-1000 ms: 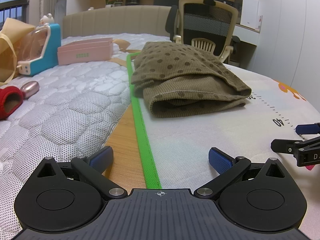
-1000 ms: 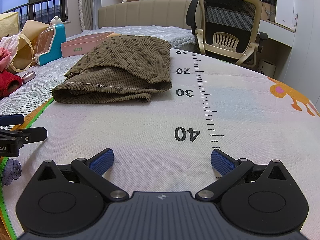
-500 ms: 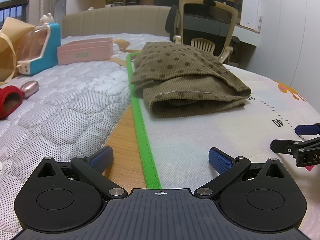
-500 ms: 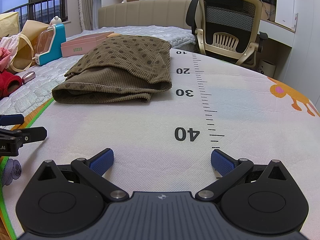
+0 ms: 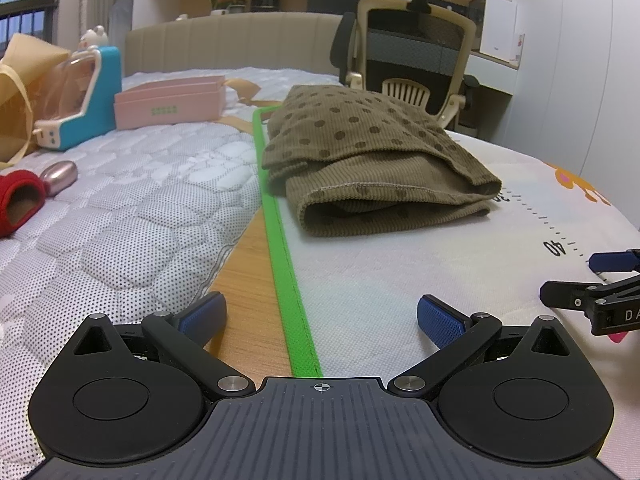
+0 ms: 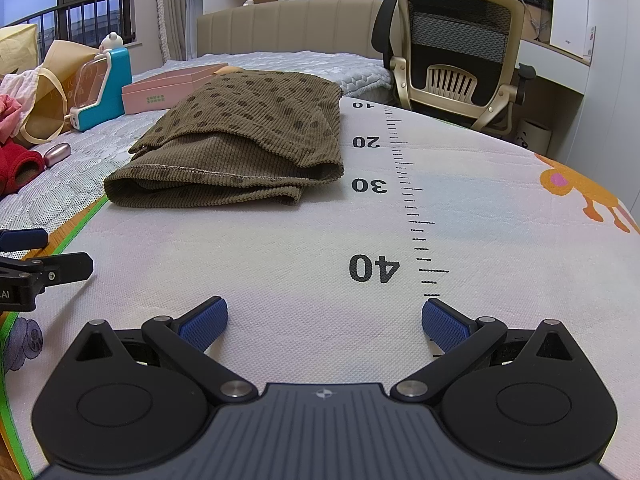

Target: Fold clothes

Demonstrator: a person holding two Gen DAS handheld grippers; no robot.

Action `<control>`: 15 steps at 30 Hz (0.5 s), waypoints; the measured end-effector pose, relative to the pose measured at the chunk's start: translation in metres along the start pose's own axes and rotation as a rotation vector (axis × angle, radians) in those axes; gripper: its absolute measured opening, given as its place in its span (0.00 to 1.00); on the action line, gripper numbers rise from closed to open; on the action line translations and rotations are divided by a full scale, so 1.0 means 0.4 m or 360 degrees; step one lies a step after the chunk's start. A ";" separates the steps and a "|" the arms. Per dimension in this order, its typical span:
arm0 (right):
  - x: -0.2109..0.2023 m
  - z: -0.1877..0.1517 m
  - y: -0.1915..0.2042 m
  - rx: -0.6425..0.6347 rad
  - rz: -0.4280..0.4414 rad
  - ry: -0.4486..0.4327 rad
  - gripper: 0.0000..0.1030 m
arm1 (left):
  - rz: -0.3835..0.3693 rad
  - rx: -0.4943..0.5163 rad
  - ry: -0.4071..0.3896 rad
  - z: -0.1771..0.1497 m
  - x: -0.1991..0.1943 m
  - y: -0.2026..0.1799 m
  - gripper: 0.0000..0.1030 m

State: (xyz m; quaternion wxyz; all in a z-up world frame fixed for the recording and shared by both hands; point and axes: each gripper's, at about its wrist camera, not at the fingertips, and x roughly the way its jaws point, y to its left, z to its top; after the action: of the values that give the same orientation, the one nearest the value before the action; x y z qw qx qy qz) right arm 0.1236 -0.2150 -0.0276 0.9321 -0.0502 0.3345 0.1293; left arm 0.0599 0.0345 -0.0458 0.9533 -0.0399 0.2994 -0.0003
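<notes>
On the far part of the mat lies the brown cloth with dark dots. It is folded into a flat pile, with its open layers facing the near side. It sits left of the printed ruler, beside the marks 10 to 30, and its left edge reaches the mat's green border.

The left tongs sit near, low over the green border and a strip of wood. Their blue pads are spread wide apart and hold nothing. The right tongs sit near too, low over the white mat by the mark 40. Their blue pads are also spread wide and hold nothing. Both are well apart from the cloth. Each one shows at the edge of the other's view.

To the left, on the bed, are a pink box, a blue toy, a paper bag, a red slipper and a small shiny thing. A chair stands at the far right.
</notes>
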 end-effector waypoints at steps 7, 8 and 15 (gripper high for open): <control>0.000 0.000 0.000 0.0000 0.0000 0.0000 1.00 | -0.0014 -0.0016 -0.0011 -0.001 -0.002 0.004 1.00; 0.000 0.000 0.000 0.0000 0.0000 0.0000 1.00 | -0.0018 -0.0020 -0.0014 -0.001 -0.002 0.005 1.00; 0.000 0.000 0.000 0.0000 0.0000 0.0000 1.00 | -0.0037 -0.0039 -0.0027 -0.002 -0.005 0.010 1.00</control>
State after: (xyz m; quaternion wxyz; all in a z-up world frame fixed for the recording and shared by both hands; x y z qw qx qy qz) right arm 0.1235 -0.2149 -0.0276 0.9321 -0.0503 0.3345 0.1293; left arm 0.0578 0.0383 -0.0458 0.9552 -0.0550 0.2909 -0.0073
